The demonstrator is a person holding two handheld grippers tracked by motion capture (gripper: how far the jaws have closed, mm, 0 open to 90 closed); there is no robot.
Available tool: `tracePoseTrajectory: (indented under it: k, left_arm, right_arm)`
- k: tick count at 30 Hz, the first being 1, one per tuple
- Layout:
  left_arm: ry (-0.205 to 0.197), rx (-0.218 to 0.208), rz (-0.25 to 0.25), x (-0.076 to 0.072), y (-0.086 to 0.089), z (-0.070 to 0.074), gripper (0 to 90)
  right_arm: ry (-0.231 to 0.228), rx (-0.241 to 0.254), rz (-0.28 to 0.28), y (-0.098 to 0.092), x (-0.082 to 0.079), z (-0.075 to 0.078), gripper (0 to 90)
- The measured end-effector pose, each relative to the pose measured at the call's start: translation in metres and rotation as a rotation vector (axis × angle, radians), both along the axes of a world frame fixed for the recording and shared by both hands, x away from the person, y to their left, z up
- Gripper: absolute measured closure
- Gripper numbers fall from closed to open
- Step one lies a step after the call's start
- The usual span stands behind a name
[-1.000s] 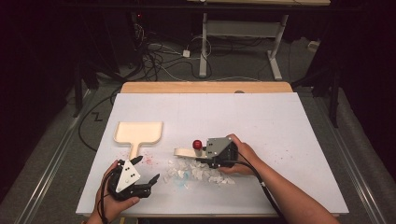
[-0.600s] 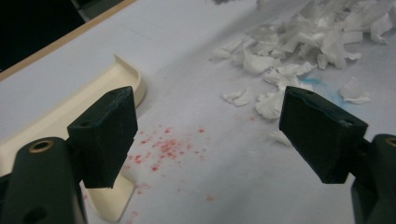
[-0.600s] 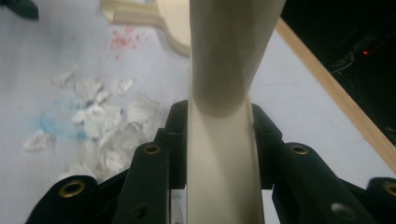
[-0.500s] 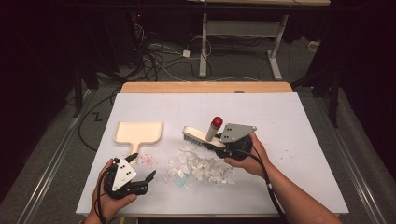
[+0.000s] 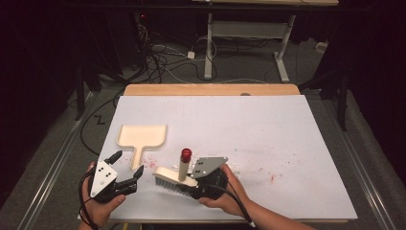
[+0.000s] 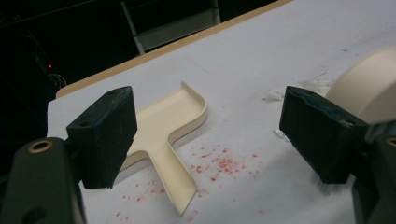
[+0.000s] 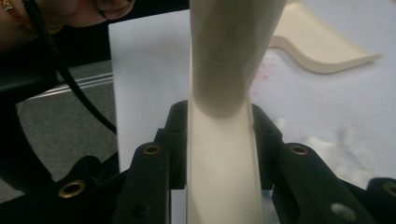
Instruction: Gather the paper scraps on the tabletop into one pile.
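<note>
My right gripper (image 5: 194,187) is shut on the end of a cream hand brush (image 5: 173,178), whose bristles rest on the white table near the front edge. The brush's upright handle has a red tip (image 5: 186,154). In the right gripper view the jaws clamp the cream brush body (image 7: 219,158). A cream dustpan (image 5: 142,136) lies flat to the left, handle toward me. My left gripper (image 5: 128,164) hovers open just in front of it, and in its own view the dustpan (image 6: 168,135) lies between the open jaws. A few white paper scraps (image 5: 232,167) lie beside the right hand.
Red specks (image 5: 153,164) dot the table near the dustpan handle and further right (image 5: 272,178). The table's front edge (image 5: 215,221) is close under both hands. Cables and desk legs (image 5: 208,52) stand on the dark floor beyond the table.
The right gripper lifted the brush away from me, then brought it down and to the left near the front edge. The scrap pile shows far less. The left gripper shifted slightly left.
</note>
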State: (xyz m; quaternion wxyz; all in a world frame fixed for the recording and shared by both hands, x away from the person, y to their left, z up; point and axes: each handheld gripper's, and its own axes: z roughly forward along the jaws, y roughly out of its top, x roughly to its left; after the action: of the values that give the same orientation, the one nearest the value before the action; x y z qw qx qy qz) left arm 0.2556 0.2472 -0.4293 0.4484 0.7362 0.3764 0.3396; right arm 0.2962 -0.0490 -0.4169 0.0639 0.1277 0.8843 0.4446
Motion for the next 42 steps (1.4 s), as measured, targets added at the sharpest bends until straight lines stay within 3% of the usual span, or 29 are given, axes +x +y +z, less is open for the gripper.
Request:
tracePoseTrajectory:
  k: [5, 10, 13, 16, 21, 23, 25, 26, 33, 38, 42]
  left_arm:
    - [0.007, 0.004, -0.015, -0.001, -0.001, -0.001, 18.3]
    - [0.017, 0.011, -0.032, 0.000, -0.004, -0.002, 18.3]
    - [0.029, 0.031, -0.047, 0.001, -0.009, -0.004, 18.3]
    - [0.036, 0.038, -0.060, 0.001, -0.012, -0.004, 18.3]
    - [0.050, 0.053, -0.073, 0.003, -0.016, -0.006, 18.3]
    - [0.057, 0.060, -0.082, 0.004, -0.017, -0.007, 18.3]
    - [0.058, 0.062, -0.083, 0.004, -0.018, -0.008, 18.3]
    - [0.058, 0.062, -0.086, 0.004, -0.019, -0.008, 18.3]
    - [0.065, 0.070, -0.100, 0.004, -0.020, -0.009, 18.3]
    - [0.074, 0.079, -0.103, 0.004, -0.022, -0.010, 18.3]
    - [0.082, 0.093, -0.112, 0.005, -0.025, -0.011, 18.3]
  right_arm:
    - [0.035, -0.035, -0.019, 0.017, 0.004, -0.014, 68.1]
    - [0.033, -0.062, -0.080, 0.009, 0.015, -0.014, 68.0]
    - [0.055, -0.084, -0.147, -0.007, 0.027, -0.014, 67.8]
    - [0.041, -0.097, -0.191, -0.019, 0.031, -0.010, 67.9]
    - [-0.043, -0.133, -0.249, -0.032, 0.032, -0.002, 68.1]
    - [-0.030, -0.093, -0.243, -0.043, 0.032, 0.006, 68.0]
    - [-0.044, -0.091, -0.247, -0.045, 0.030, 0.010, 68.0]
    - [-0.065, -0.071, -0.254, -0.049, 0.028, 0.017, 68.0]
    - [-0.088, -0.014, -0.257, -0.083, 0.025, 0.037, 68.0]
    - [-0.113, -0.027, -0.281, -0.121, 0.023, 0.041, 68.0]
    - [-0.102, -0.045, -0.323, -0.156, 0.023, 0.035, 68.0]
